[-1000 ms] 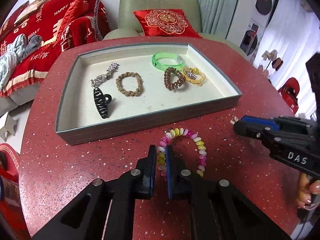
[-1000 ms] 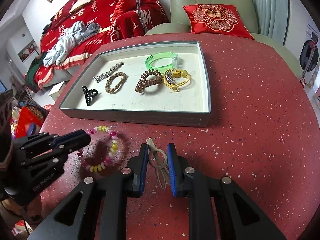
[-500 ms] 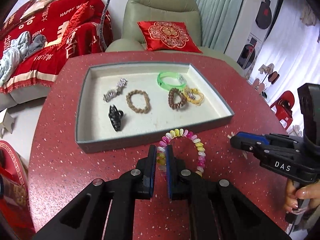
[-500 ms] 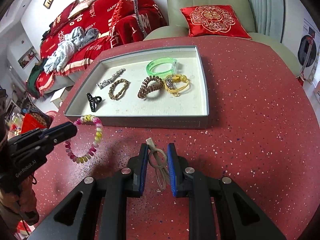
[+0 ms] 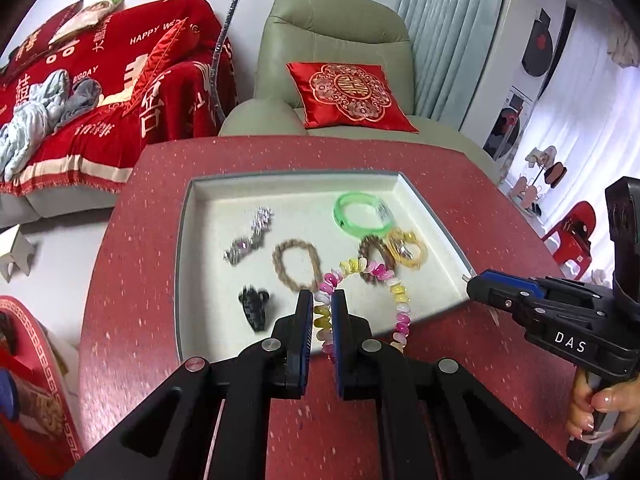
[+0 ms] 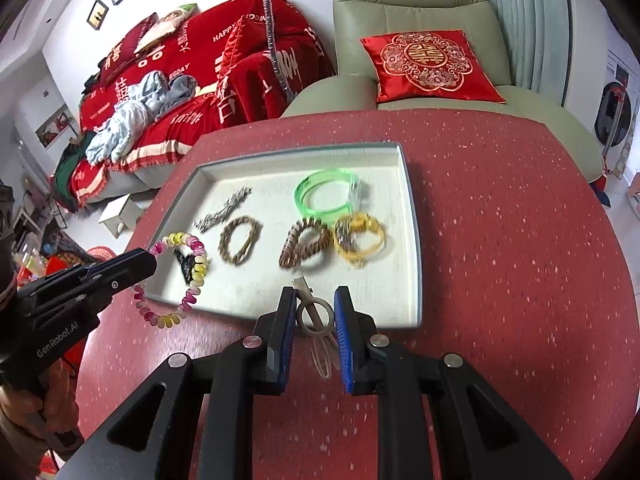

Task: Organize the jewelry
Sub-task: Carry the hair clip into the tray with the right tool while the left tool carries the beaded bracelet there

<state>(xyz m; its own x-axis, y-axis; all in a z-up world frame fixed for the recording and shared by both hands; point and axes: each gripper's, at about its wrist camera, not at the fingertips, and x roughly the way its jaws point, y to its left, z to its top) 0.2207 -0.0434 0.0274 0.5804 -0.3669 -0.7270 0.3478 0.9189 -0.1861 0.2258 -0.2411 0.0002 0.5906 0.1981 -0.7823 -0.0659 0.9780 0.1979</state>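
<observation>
My left gripper (image 5: 322, 306) is shut on a pink, yellow and white spiral bracelet (image 5: 394, 294) and holds it in the air above the near edge of the grey tray (image 5: 182, 264). The bracelet hangs from it in the right wrist view (image 6: 192, 264) too. My right gripper (image 6: 316, 310) is shut on a beige metal hair clip (image 6: 316, 316), held above the tray's near rim (image 6: 416, 264). In the tray lie a green bangle (image 5: 362, 214), a brown beaded bracelet (image 5: 298, 264), a brown spiral hair tie (image 6: 304, 242), a yellow bracelet (image 6: 360, 238), a silver clip (image 5: 250, 242) and a black claw clip (image 5: 254, 306).
The tray sits on a round red speckled table (image 6: 500, 240). A green armchair with a red cushion (image 6: 428, 64) stands behind it, a red-covered sofa (image 6: 192, 76) to the left. The right gripper's body (image 5: 560, 316) is at the right of the left wrist view.
Both grippers have risen from the table and moved forward to the tray. The spiral bracelet has been lifted off the table; the hair clip has gone up with the right gripper.
</observation>
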